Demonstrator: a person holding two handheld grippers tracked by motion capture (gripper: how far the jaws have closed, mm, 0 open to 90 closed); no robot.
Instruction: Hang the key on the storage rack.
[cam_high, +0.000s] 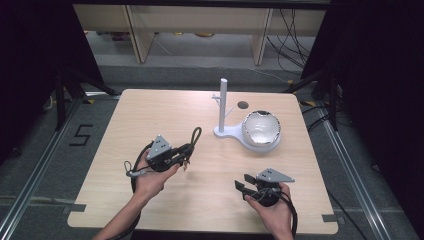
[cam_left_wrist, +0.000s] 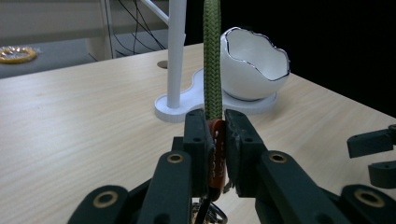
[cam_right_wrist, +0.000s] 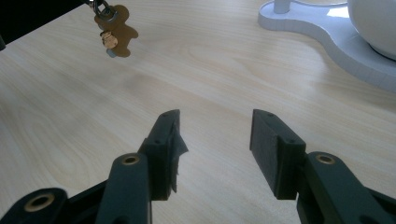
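My left gripper (cam_high: 186, 151) (cam_left_wrist: 215, 122) is shut on the orange-brown tab of a green rope keychain (cam_high: 195, 135) (cam_left_wrist: 212, 56), held above the table left of centre. The rope loop rises beyond the jaws. Below it dangles a small brown figure-shaped charm (cam_right_wrist: 115, 36) on a metal ring. A white stand (cam_high: 223, 105) (cam_left_wrist: 176, 51) with an upright post and a side peg sits at the back centre. A white egg-shell bowl (cam_high: 261, 128) (cam_left_wrist: 254, 65) rests on its base. My right gripper (cam_high: 244, 182) (cam_right_wrist: 215, 128) is open near the front right, with nothing between its jaws.
The wooden table (cam_high: 150, 115) has a round cable hole (cam_high: 243, 105) behind the bowl. The stand's flat white base (cam_right_wrist: 322, 28) spreads under the bowl. Beyond the table are shelf legs, floor cables and dark curtains on both sides.
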